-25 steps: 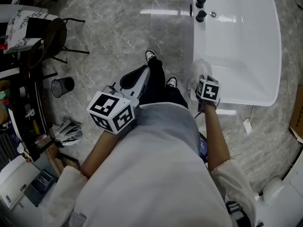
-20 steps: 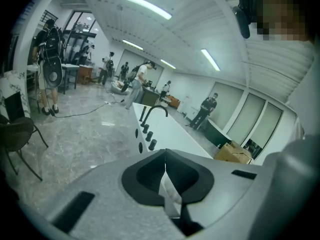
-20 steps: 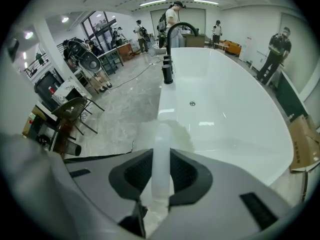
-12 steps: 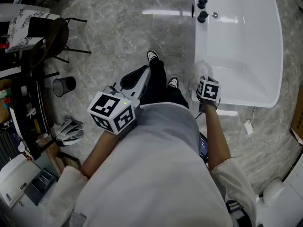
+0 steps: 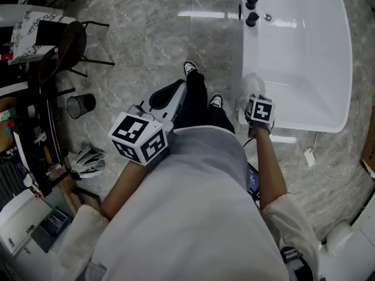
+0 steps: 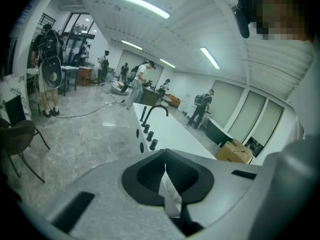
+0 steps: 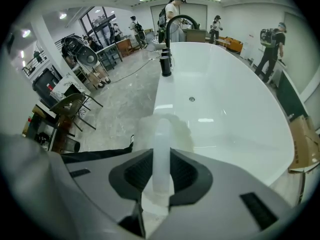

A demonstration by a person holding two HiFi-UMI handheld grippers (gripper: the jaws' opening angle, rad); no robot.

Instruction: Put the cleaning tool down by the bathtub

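Beside the white bathtub [image 5: 304,51], a person stands on a grey marble floor [image 5: 146,40] with a tool in each hand. The right claw [image 5: 251,97] pinches the cleaning tool [image 5: 248,85] by its pale, translucent handle. In the right gripper view the handle [image 7: 161,149] stands upright between the two dark pads, which press on it from both sides. Its cloudy, fluffy head reaches forward over the tub's near rim, at the corner next to the floor. The tool is held in the air and rests on neither the floor nor the tub.

The left claw [image 5: 177,88] hangs at waist height above the person's dark trousers, well apart from the tub. In the left gripper view its jaws are pressed together at the tips [image 6: 165,156] and hold nothing.

Each gripper carries a cube printed with black-and-white square marker patterns, the left one [image 5: 139,138] large in the head view and the right one [image 5: 259,110] smaller.

A row of black knobs [image 5: 250,2] sits on the tub's far rim, and a curved black faucet [image 7: 176,23] rises beside them. A black wire bin [image 5: 81,105] stands on the floor to the left, near a dark chair [image 5: 64,48]. A cardboard box [image 7: 305,144] lies beyond the tub's right side. Several people stand in the background of both gripper views.
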